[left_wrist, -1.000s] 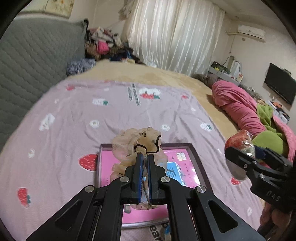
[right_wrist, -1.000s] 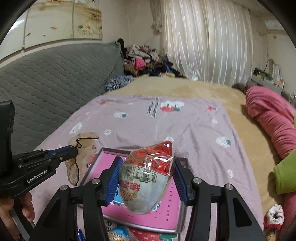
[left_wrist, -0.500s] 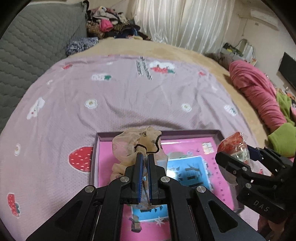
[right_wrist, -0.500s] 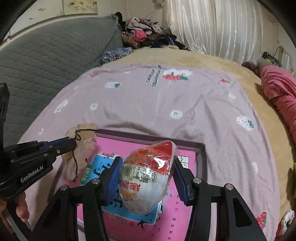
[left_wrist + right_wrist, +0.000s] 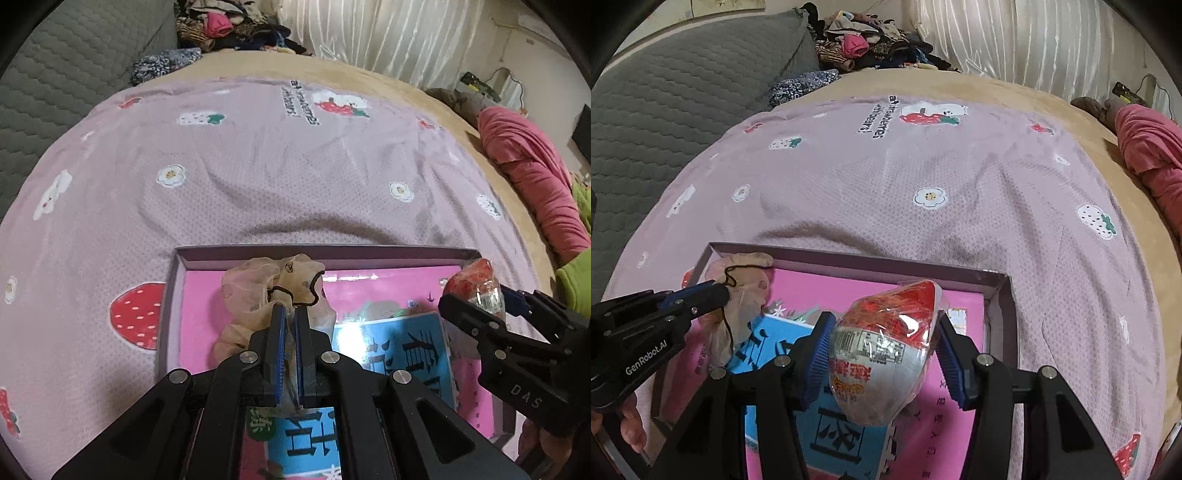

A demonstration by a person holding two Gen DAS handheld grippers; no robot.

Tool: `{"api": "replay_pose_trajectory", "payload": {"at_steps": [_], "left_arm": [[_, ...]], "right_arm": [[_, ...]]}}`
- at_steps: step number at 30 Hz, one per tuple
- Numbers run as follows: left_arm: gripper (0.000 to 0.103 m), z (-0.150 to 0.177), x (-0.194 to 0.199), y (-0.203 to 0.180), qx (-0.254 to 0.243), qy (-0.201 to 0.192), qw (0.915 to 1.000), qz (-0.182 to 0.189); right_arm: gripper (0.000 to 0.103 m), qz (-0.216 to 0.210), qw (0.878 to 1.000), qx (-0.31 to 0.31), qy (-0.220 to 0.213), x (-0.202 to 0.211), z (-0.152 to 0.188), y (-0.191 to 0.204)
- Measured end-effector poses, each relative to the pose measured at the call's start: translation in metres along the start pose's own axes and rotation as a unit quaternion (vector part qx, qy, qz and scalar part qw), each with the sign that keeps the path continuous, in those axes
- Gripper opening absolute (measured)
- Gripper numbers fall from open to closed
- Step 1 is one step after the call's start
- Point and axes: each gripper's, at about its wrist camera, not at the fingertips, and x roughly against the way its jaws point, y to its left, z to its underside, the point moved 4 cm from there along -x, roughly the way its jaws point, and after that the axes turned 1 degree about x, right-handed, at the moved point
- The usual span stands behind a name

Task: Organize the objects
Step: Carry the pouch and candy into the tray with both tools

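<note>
Right wrist: pink blanket (image 5: 886, 192) covers bed (image 5: 1015, 96).

the tray's (image 5: 857, 260) near edge is cut off below, its blue sheet (image 5: 831, 424) partly hidden behind the right gripper (image 5: 882, 354).

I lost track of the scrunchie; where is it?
The scrunchie is pinched in the left gripper, over the far left corner of the pink box; the right wrist view shows it at left.

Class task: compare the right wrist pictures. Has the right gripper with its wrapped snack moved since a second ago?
Yes. The right gripper, shut on the wrapped snack, has come down and forward: the snack now hangs over the pink box, whose far rim sat lower in view before.
</note>
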Motion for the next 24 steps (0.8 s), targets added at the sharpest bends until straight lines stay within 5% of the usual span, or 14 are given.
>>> {"api": "replay_pose_trajectory", "payload": {"at_steps": [17,20,24], "left_arm": [[0.009,0.003,-0.022,-0.003,-0.025,0.015,0.9993,-0.023],[0.012,0.003,-0.021,-0.001,-0.021,0.016,0.9993,-0.025],[0.028,0.001,-0.019,0.002,-0.015,0.02,0.9994,-0.024]], "right_arm": [[0.054,0.017,0.999,-0.007,0.031,-0.029,0.005,-0.008],[0.054,0.029,0.999,0.003,0.037,-0.032,0.005,-0.006],[0.062,0.023,0.999,-0.005,0.041,-0.032,0.007,-0.008]]}}
